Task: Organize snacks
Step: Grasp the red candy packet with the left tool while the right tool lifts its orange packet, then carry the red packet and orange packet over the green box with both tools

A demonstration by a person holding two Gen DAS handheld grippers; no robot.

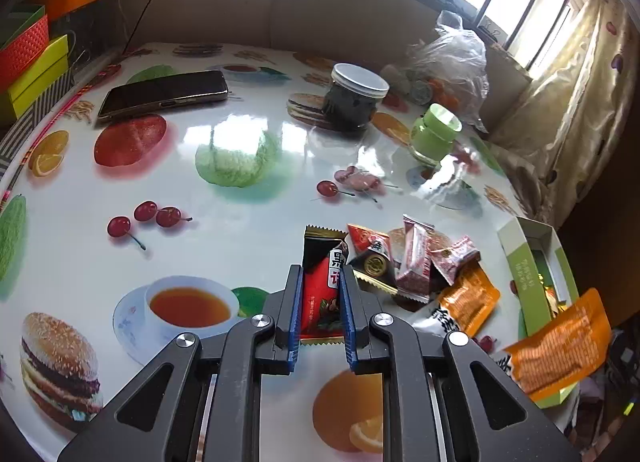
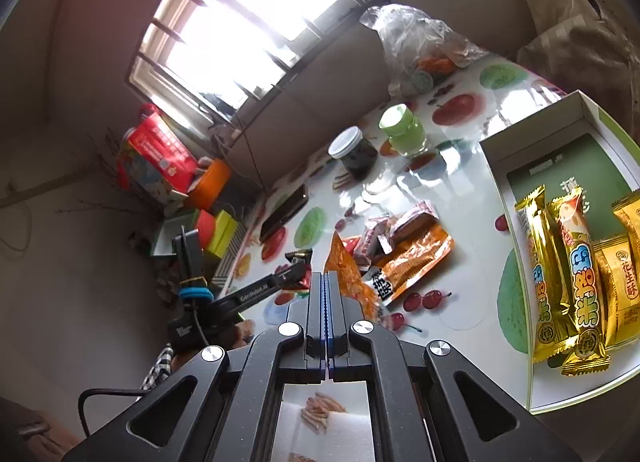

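My left gripper (image 1: 320, 274) straddles a red-and-black snack packet (image 1: 322, 290) lying on the table, its blue pads close on either side; I cannot tell whether they press it. Beside it lies a pile of small wrapped snacks (image 1: 412, 258) with an orange packet (image 1: 468, 298). My right gripper (image 2: 327, 282) is shut on the edge of an orange snack packet (image 2: 346, 270), which hangs above the table and also shows in the left wrist view (image 1: 560, 346). A white-and-green box (image 2: 560, 133) at right holds several gold-wrapped snacks (image 2: 580, 274).
A dark jar with a white lid (image 1: 354, 99), a green-lidded jar (image 1: 434, 133), a phone (image 1: 164, 93) and a clear plastic bag (image 1: 448, 57) are on the fruit-print table. Coloured boxes (image 1: 32, 57) are stacked at far left. The left gripper shows in the right wrist view (image 2: 296, 274).
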